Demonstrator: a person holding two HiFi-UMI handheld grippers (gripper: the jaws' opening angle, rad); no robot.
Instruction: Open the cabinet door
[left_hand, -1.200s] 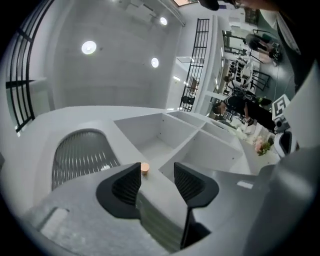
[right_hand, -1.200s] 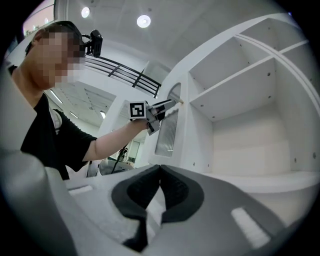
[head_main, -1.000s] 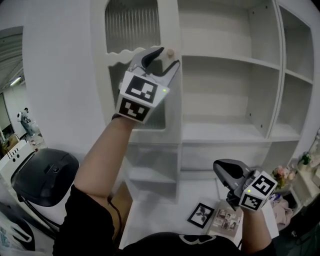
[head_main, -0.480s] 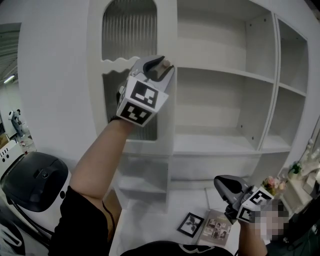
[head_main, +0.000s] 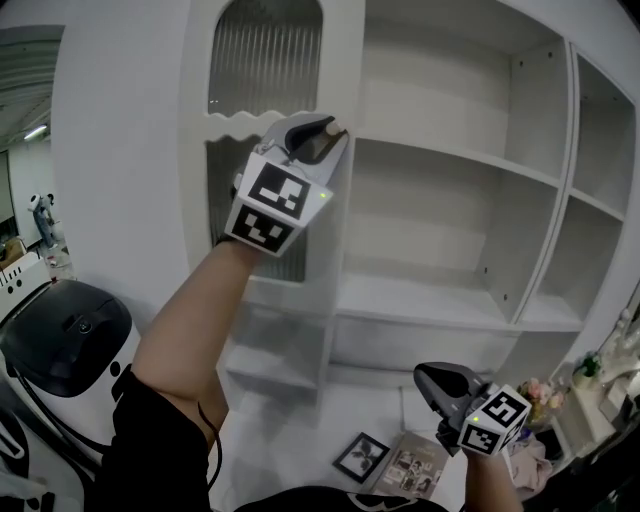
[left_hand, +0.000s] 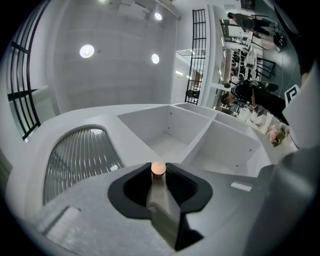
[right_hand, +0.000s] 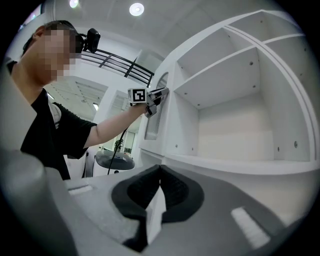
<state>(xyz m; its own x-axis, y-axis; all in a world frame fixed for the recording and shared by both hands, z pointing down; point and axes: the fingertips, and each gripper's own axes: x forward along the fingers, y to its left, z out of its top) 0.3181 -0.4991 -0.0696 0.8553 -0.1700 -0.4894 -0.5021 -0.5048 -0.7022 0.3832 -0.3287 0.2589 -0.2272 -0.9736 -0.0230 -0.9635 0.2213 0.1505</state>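
The white cabinet door (head_main: 265, 60) has an arched ribbed-glass panel (left_hand: 80, 160) and a small round knob (head_main: 339, 127) at its right edge. My left gripper (head_main: 322, 133) is raised to that knob. In the left gripper view the copper-coloured knob (left_hand: 158, 169) sits between the black fingertips, and the closing jaws press on both its sides. My right gripper (head_main: 432, 384) hangs low at the bottom right, away from the door. Its jaws meet at the tips with nothing between them (right_hand: 160, 169). The right gripper view shows the left gripper (right_hand: 158, 93) at the door's edge.
Open white shelves (head_main: 450, 290) fill the cabinet to the right of the door. A black and white rounded machine (head_main: 65, 335) stands at lower left. Photo frames (head_main: 362, 457) lie on a white surface below, with flowers (head_main: 537, 390) beside them.
The left jaws stood wide round the knob and have closed in onto it. The right gripper has sunk a little toward the bottom of the head view.
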